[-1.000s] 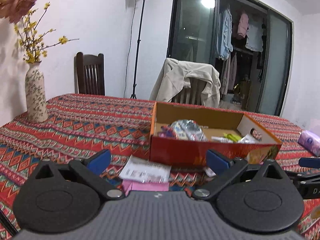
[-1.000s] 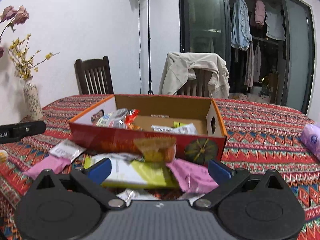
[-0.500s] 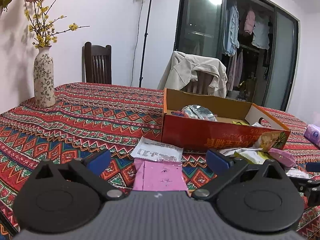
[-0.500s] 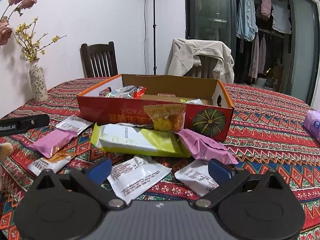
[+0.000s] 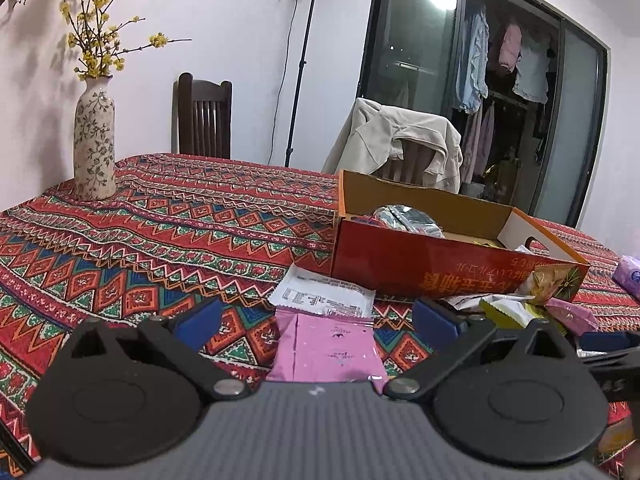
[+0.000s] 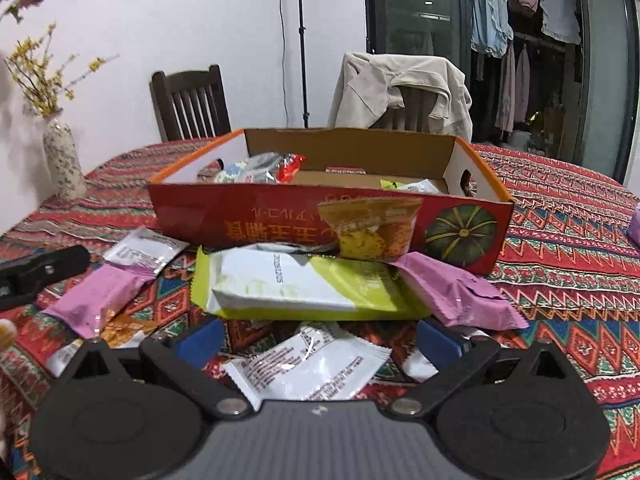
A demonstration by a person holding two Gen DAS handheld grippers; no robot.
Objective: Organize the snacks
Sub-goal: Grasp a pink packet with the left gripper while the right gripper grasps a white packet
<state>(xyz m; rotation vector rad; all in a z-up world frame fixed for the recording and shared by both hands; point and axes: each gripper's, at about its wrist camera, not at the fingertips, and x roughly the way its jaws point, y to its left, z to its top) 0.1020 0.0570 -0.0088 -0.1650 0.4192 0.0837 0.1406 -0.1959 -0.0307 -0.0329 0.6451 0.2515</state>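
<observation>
A red cardboard box (image 5: 424, 268) (image 6: 280, 232) with several snacks inside stands on the patterned tablecloth. Loose snack packets lie in front of it. My left gripper (image 5: 318, 320) is open, with a pink packet (image 5: 328, 350) between its fingers and a white packet (image 5: 324, 296) just beyond. My right gripper (image 6: 318, 340) is open over a white packet (image 6: 308, 368). Beyond it lie a green-white bag (image 6: 304, 288), a pink packet (image 6: 460, 296) and an orange snack (image 6: 372, 232) leaning on the box. Another pink packet (image 6: 100, 300) lies at the left.
A flowered vase (image 5: 94, 144) (image 6: 64, 164) stands at the table's far left. Two chairs (image 5: 204, 120) stand behind the table, one draped with a beige jacket (image 5: 396, 140). A purple tissue pack (image 5: 628, 276) lies at the right edge. The left gripper's body (image 6: 40, 272) shows in the right view.
Both grippers have pulled back from the box and lowered toward the loose packets. The left one now has the pink packet between its open fingers. Both stayed open.
</observation>
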